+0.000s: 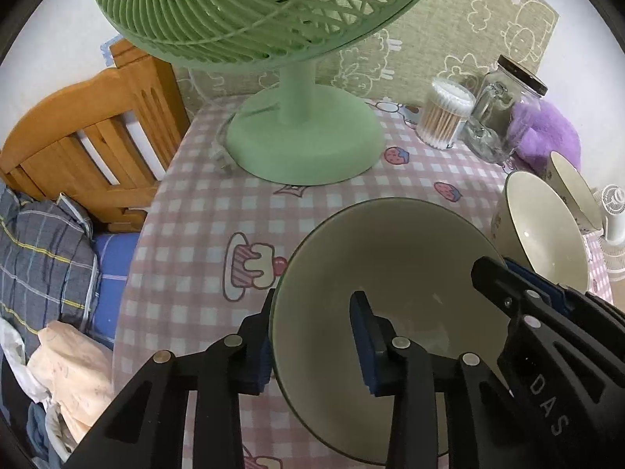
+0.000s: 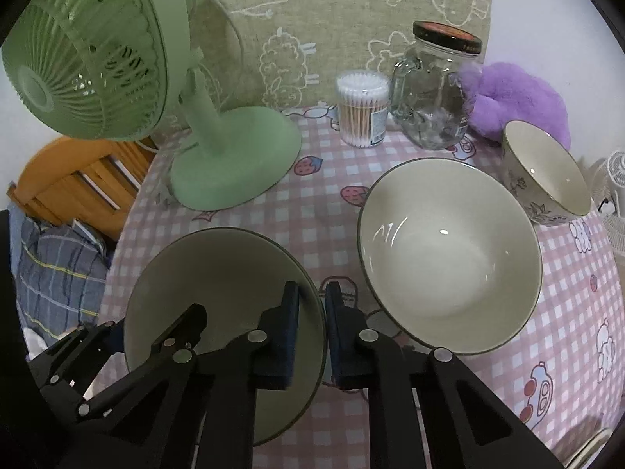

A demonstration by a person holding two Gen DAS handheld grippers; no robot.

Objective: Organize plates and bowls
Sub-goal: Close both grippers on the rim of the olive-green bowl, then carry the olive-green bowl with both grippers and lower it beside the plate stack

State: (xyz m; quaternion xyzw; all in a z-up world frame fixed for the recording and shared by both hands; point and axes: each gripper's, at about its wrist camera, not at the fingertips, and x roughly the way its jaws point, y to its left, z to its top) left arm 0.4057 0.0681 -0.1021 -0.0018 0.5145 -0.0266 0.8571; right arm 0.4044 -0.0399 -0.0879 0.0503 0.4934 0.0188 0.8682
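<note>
Near bowl (image 2: 218, 273) sat on tabletop (image 2: 312, 219), left of larger bowl (image 2: 449, 258). Left gripper (image 1: 316, 344) pinched its left rim, right gripper (image 2: 312, 332) its right rim; both jaws narrow, one pad inside, one outside. Floral bowl (image 2: 547, 172) lay far right.

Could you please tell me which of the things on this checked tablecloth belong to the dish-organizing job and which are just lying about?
Job:
- shallow cream bowl with dark rim, gripped on opposite rims by left gripper and right gripper
- deep cream bowl with dark rim
- small floral-patterned bowl

Lying about:
- green table fan
- clear tub of cotton swabs
- glass jar with dark lid
- purple fluffy cloth
</note>
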